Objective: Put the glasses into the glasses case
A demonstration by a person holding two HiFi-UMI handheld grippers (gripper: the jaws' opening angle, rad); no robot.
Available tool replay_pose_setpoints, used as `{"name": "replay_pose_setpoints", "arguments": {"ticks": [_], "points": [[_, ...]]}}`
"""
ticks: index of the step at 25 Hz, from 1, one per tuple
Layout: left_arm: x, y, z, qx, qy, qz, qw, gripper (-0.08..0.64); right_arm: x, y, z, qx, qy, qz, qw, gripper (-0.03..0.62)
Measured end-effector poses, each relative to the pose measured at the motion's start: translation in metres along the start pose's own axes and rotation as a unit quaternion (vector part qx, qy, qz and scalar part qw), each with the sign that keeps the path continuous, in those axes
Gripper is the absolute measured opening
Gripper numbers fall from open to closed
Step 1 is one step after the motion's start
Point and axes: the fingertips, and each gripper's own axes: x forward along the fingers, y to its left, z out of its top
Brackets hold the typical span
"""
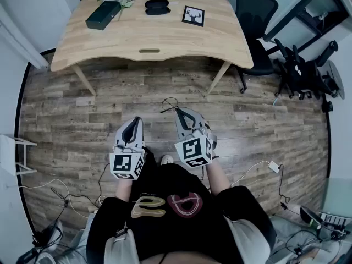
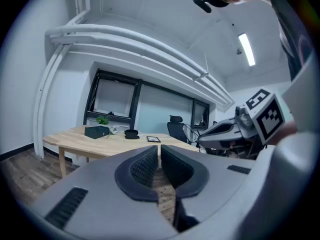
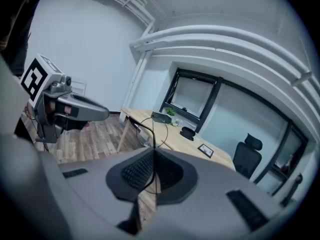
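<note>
The right gripper (image 1: 181,113), just right of centre in the head view, is clamped on thin wire-framed glasses (image 1: 169,104), whose loop juts past its tips, seemingly pinched by the frame so the lenses stay clear. The left gripper (image 1: 133,122) beside it is closed and empty, free to steady the case. Both hover over the wooden floor (image 1: 264,125), well apart from the table (image 1: 148,34) at the frame's top. There lies a black oval, probably the glasses case (image 1: 157,6), beside a dark box (image 1: 103,14).
</note>
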Motion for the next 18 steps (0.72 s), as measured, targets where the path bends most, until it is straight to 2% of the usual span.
{"name": "replay_pose_setpoints", "arguments": {"ticks": [7,18], "points": [[0.026,0.043,0.008,-0.004,0.002,-0.004,1.0,0.032,0.041,-0.006,0.018,-0.002,0.009,-0.008,1.0,0.015],[0.086,0.128,0.028,0.0,-0.005,-0.041,0.9991,0.031,0.118,-0.022,0.064,0.014,0.004,-0.052,0.999,0.017]]}}
